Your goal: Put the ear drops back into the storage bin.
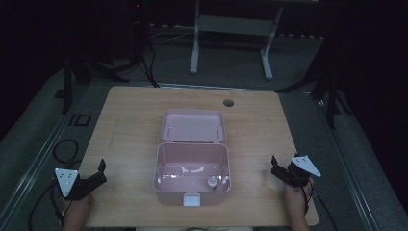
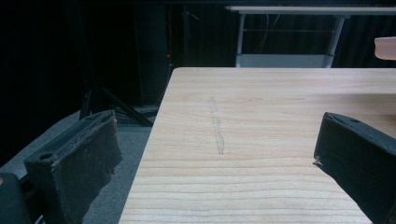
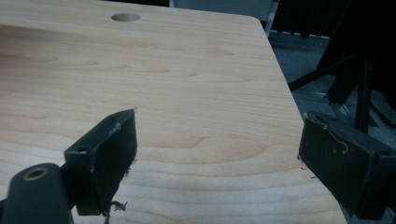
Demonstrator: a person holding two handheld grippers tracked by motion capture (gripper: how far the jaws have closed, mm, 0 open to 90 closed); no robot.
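Fingers of the left gripper (image 1: 98, 174) and right gripper (image 1: 278, 168) stand apart, empty, flanking the open pink box (image 1: 191, 190) at frame centre: probably light, stiff, slippery plastic, best gripped by its rim.

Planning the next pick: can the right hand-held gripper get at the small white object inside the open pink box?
Probably yes. The pink box stands open, lid folded back, and the small white object sits near its right front corner. The right hand-held gripper is open, with bare table between.
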